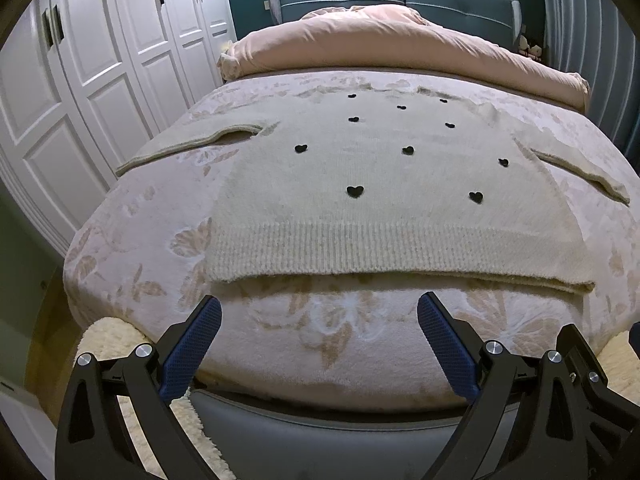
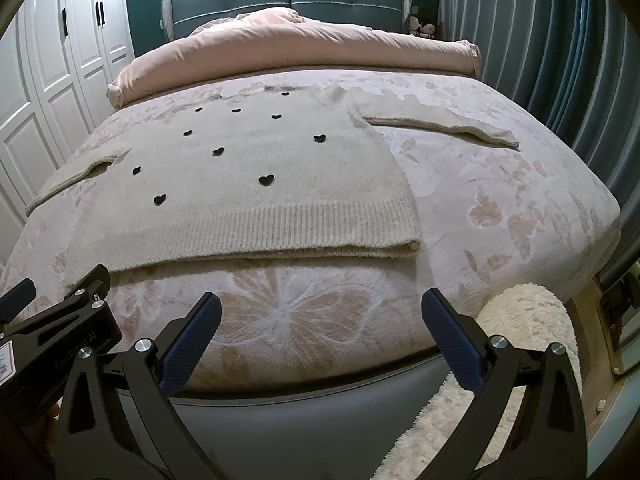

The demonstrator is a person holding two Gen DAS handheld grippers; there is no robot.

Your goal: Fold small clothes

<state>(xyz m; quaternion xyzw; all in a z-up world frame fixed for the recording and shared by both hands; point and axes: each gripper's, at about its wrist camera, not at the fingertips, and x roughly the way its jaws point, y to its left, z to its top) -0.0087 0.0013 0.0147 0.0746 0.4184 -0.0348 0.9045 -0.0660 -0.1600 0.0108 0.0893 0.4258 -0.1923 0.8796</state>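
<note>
A cream knit sweater [image 1: 384, 184] with small black hearts lies flat on the bed, hem toward me and both sleeves spread out. It also shows in the right wrist view [image 2: 248, 188]. My left gripper [image 1: 319, 312] is open and empty, just short of the hem over the foot of the bed. My right gripper [image 2: 321, 310] is open and empty, short of the hem's right corner. The left gripper's body [image 2: 52, 320] shows at the left of the right wrist view.
The bed carries a pale floral blanket [image 1: 344, 344] and a rolled pink duvet [image 1: 400, 48] at the head. White wardrobes [image 1: 100, 80] stand left, curtains [image 2: 540, 60] right. A fluffy cream rug [image 2: 520, 320] lies on the floor by the bed's foot.
</note>
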